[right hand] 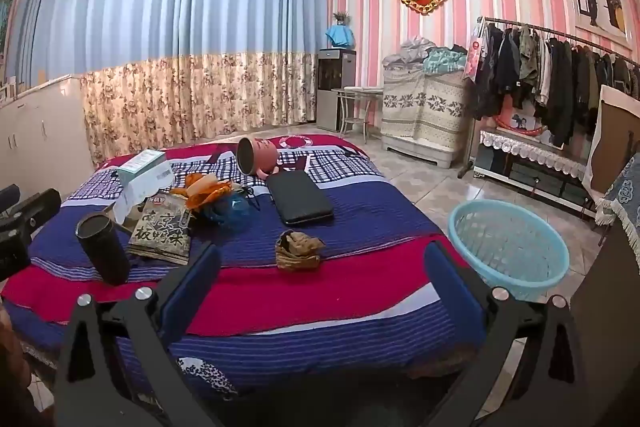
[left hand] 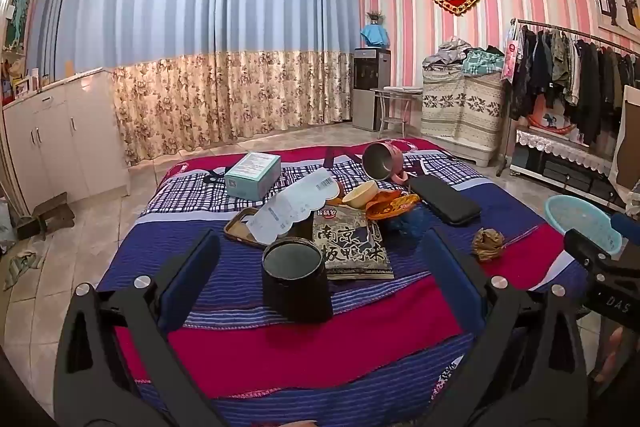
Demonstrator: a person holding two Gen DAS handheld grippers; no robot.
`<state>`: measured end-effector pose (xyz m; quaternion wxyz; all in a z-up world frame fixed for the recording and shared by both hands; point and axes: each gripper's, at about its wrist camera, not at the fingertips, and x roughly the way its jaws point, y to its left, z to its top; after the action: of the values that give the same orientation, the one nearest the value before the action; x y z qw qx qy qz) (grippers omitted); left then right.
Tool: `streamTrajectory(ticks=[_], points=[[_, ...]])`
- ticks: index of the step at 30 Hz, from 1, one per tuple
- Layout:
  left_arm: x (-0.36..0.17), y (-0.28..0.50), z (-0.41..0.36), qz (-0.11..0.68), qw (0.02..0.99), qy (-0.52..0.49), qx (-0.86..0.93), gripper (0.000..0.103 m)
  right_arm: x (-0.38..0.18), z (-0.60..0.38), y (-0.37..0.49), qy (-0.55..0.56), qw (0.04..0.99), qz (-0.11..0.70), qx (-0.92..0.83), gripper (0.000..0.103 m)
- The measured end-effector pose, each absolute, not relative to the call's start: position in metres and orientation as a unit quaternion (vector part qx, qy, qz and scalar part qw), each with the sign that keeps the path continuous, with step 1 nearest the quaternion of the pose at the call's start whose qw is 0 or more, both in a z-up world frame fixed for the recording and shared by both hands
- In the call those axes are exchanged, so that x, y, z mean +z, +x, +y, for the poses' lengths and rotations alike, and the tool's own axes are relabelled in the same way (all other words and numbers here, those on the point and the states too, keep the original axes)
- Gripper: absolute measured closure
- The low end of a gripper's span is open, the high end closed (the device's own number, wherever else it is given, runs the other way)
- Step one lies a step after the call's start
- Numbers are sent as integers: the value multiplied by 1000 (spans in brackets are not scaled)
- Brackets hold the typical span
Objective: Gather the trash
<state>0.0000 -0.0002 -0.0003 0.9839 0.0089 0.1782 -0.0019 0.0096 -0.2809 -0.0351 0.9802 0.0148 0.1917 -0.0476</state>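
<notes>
crumpled brown wrapper (right hand: 299, 250) lies on the bed (right hand: 360, 219), just ahead of the right gripper (right hand: 320, 267) and in line with the gap between its fingers, not touched. right gripper wide apart, empty, tilted a little down. light blue basket (right hand: 508, 247) on the floor, ahead and to its right, beside the bed edge. black case (right hand: 300, 201) farther ahead past the wrapper; pink mug (right hand: 256, 155) on its side beyond that.

left gripper (left hand: 320, 259) wide apart too, nothing clamped. black cylinder can (left hand: 296, 279) stands upright just ahead between its fingers, pads clear of it. dark snack packet (left hand: 354, 245) flat, just beyond the can to the right. white paper (left hand: 296, 205) beyond the can, orange wrapper (left hand: 390, 205) and small bowl (left hand: 360, 193) farther out, teal box (left hand: 252, 175) far ahead left. same crumpled wrapper sits ahead and right of the left gripper.
</notes>
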Motion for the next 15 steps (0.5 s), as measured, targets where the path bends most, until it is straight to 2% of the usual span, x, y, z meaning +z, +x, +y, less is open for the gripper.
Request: streamTrajectory(ticks=[15], points=[[-1, 9, 3, 187, 982, 7, -3, 5, -37, -287, 11, 6, 979, 195, -54, 4]])
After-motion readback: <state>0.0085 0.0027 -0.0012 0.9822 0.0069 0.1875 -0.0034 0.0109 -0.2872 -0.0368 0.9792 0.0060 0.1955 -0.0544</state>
